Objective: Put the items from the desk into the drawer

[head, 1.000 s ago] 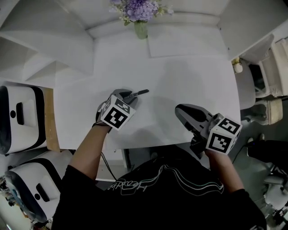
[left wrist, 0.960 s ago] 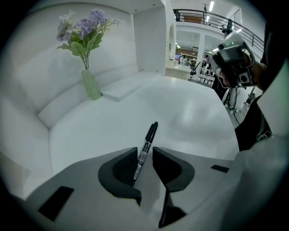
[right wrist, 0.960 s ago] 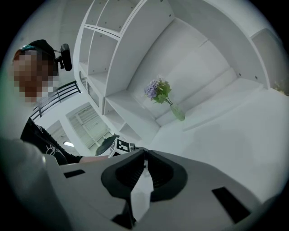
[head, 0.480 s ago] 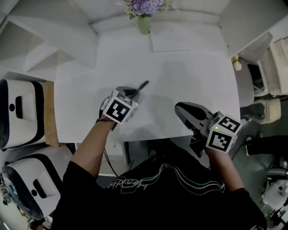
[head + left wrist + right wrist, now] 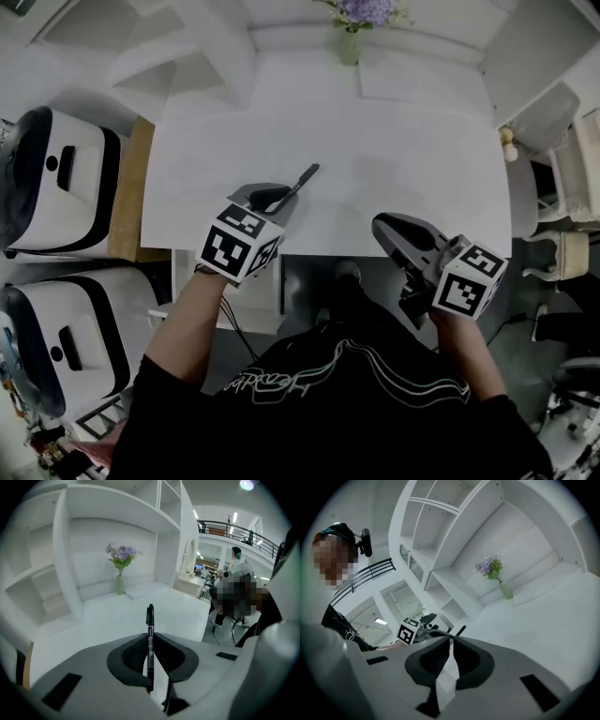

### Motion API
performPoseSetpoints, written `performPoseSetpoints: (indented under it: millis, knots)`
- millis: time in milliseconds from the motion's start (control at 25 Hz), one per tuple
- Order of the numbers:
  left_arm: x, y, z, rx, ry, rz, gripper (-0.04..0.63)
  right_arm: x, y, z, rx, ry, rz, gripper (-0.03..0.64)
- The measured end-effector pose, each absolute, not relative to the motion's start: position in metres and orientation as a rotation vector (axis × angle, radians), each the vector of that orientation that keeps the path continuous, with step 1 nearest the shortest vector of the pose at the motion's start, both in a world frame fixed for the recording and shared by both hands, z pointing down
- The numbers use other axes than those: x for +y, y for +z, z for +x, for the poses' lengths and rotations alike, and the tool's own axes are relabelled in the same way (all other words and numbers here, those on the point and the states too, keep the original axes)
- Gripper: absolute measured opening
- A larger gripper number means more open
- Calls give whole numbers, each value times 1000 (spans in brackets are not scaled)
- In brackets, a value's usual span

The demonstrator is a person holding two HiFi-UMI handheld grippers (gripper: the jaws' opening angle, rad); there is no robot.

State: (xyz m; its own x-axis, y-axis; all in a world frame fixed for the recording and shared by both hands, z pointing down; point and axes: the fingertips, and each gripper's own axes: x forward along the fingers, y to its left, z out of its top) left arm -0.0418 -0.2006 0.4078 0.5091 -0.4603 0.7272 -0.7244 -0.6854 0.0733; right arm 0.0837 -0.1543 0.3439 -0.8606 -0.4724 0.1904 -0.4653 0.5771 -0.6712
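Observation:
A black pen (image 5: 150, 634) is clamped upright between the jaws of my left gripper (image 5: 151, 641), its capped end pointing out over the white desk (image 5: 140, 613). In the head view that left gripper (image 5: 274, 199) hovers over the desk's (image 5: 394, 159) near edge, and the pen (image 5: 305, 177) sticks out to the upper right. My right gripper (image 5: 396, 232) is at the near edge further right, shut, with nothing seen held. Its tips (image 5: 451, 640) meet in the right gripper view, where the left gripper (image 5: 425, 623) and pen tip (image 5: 461, 630) show beyond. No drawer is identifiable.
A glass vase of purple flowers (image 5: 350, 37) stands at the desk's back, with a flat white board (image 5: 417, 77) beside it. White shelves (image 5: 187, 56) rise at the back left. Two white-and-black units (image 5: 56, 178) sit left of the desk. A seated person (image 5: 236, 569) is far off.
My left gripper has drawn back with the pen toward the desk's near edge. The head view has shifted, showing more floor under the desk. The right gripper has barely moved.

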Motion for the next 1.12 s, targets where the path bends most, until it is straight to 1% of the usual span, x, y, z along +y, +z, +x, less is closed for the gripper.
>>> performPoseSetpoints:
  millis: [320, 560, 800, 1120]
  knots:
    - [-106, 361, -100, -1136, 758, 2356, 58, -88, 322, 20, 2868, -1113, -679, 55]
    - [-42, 368, -149, -1193, 700, 2296, 58, -48, 325, -22, 2929, -1132, -577, 55]
    - [1, 414, -188, -1147, 809, 2266, 58, -27, 340, -52, 2965, -1170, -500, 55]
    - [2, 499, -229, -1026, 1218, 2248, 58, -21, 361, -50, 2977, -1243, -507, 55]
